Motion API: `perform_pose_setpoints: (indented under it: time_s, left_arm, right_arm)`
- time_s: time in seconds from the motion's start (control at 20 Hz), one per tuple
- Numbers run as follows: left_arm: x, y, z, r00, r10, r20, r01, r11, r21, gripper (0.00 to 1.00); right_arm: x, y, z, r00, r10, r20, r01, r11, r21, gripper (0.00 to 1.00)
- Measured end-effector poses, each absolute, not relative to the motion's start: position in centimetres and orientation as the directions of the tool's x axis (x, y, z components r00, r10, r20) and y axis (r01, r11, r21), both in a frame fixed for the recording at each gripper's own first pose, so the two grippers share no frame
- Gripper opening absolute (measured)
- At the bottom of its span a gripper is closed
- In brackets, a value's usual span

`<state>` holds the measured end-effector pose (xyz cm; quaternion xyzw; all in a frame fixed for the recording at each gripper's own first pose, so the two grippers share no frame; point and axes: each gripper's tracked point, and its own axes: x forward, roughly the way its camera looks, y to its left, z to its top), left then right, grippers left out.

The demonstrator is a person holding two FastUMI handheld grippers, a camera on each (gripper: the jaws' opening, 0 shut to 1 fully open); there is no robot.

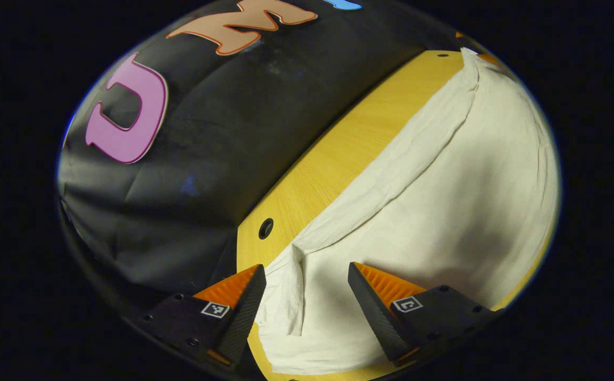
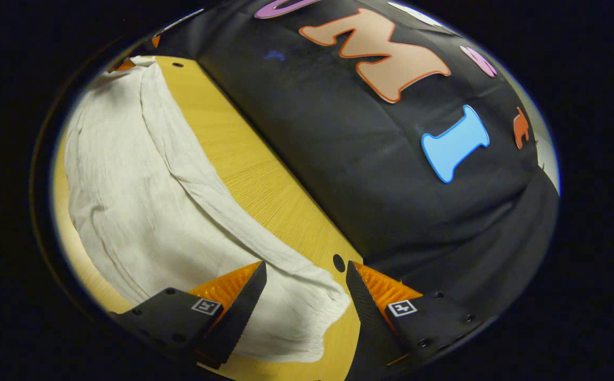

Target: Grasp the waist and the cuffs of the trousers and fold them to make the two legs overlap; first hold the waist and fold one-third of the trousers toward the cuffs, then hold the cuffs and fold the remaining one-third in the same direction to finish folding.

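One pair of cream-white trousers (image 1: 444,201) lies spread flat on a yellow wooden bench (image 1: 338,153). In the left gripper view the cloth runs from about 6 o'clock up to 1 o'clock, with a long raised fold along its edge nearest the booth wall. In the right gripper view the same trousers (image 2: 127,180) stretch from 11 o'clock down to 6 o'clock, ending in a rounded corner of fabric near the bottom.

Two hand-held grippers are at work, one per view. The left hand-held gripper (image 1: 307,296) has its two fingers spread wide apart, straddling a folded corner of the trousers without pinching it; the cloth lies loose between them. The right hand-held gripper (image 2: 305,293) is likewise spread wide, its fingers either side of the trouser end, not clamping it.

The bench has small round holes: one (image 1: 266,228) near the left hand-held gripper, at 7 o'clock, and one (image 2: 338,262) by the right hand-held gripper. Behind the bench hangs the black cloth wall (image 1: 222,137).
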<state>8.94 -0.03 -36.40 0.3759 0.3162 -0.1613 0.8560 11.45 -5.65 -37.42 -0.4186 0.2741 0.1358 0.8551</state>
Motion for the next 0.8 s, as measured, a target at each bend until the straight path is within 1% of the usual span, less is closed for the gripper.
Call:
perform_pose_setpoints:
  time_s: [0.05,0.1,0.15,0.2,0.25,0.3,0.35,0.4,0.45,0.5,0.6,0.65,0.7,0.75,0.8]
  left_arm:
    - [8.6,-0.6,-35.4,0.760,-0.042,-0.649,0.484,0.703,0.521,0.95]
    - [8.0,-1.0,-34.4,0.771,-0.048,-0.636,0.455,0.740,0.496,0.95]
    - [7.6,-1.5,-33.5,0.782,-0.048,-0.621,0.420,0.776,0.470,0.95]
    - [6.6,-2.1,-32.5,0.790,-0.053,-0.611,0.390,0.813,0.433,0.95]
    - [5.8,-2.8,-31.7,0.793,-0.065,-0.606,0.366,0.845,0.389,0.95]
    - [5.1,-3.5,-31.0,0.796,-0.078,-0.600,0.343,0.875,0.341,0.95]
    - [4.7,-4.1,-30.3,0.797,-0.091,-0.597,0.323,0.899,0.295,0.95]
    - [4.4,-4.6,-29.6,0.799,-0.105,-0.592,0.307,0.918,0.252,0.95]
    - [4.2,-4.9,-28.9,0.805,-0.112,-0.583,0.289,0.932,0.221,0.95]
    - [4.6,-4.8,-28.6,0.809,-0.115,-0.576,0.271,0.943,0.194,0.95]
    - [5.2,-4.9,-27.8,0.821,-0.121,-0.558,0.243,0.958,0.150,0.95]
    - [5.4,-5.1,-27.3,0.826,-0.125,-0.549,0.234,0.963,0.133,0.95]
    - [5.1,-5.2,-26.9,0.831,-0.123,-0.543,0.225,0.966,0.124,0.95]
    - [5.0,-5.4,-26.4,0.832,-0.124,-0.540,0.221,0.968,0.118,0.95]
    - [5.0,-5.3,-26.3,0.833,-0.118,-0.541,0.215,0.969,0.120,0.96]
  right_arm:
    - [11.1,-6.0,-36.8,0.817,0.001,-0.577,-0.436,0.656,-0.616,0.98]
    - [10.7,-6.5,-36.1,0.818,-0.003,-0.575,-0.409,0.699,-0.586,1.00]
    - [10.4,-7.0,-35.6,0.815,-0.007,-0.579,-0.384,0.742,-0.549,0.98]
    - [9.8,-7.7,-35.2,0.810,-0.016,-0.586,-0.355,0.782,-0.512,1.00]
    - [9.2,-8.5,-34.8,0.805,-0.025,-0.592,-0.327,0.815,-0.478,0.98]
    - [8.9,-9.6,-34.5,0.802,-0.035,-0.596,-0.297,0.843,-0.449,0.98]
    - [8.5,-10.7,-34.4,0.794,-0.044,-0.606,-0.269,0.869,-0.415,1.00]
    - [8.1,-11.7,-34.6,0.785,-0.055,-0.618,-0.238,0.893,-0.382,0.98]
    - [7.6,-12.7,-34.8,0.773,-0.066,-0.631,-0.205,0.915,-0.346,1.00]
    - [7.0,-13.9,-34.7,0.759,-0.078,-0.646,-0.166,0.937,-0.307,1.00]
    - [5.8,-15.9,-35.7,0.720,-0.095,-0.687,-0.072,0.975,-0.210,0.98]
    - [5.3,-16.9,-36.3,0.698,-0.108,-0.708,-0.017,0.986,-0.168,1.00]
    - [4.6,-17.8,-37.1,0.678,-0.130,-0.724,0.035,0.989,-0.145,1.00]
    - [4.0,-18.9,-37.6,0.660,-0.149,-0.737,0.083,0.989,-0.126,0.98]
    - [3.7,-19.3,-38.1,0.648,-0.154,-0.746,0.110,0.988,-0.108,0.98]
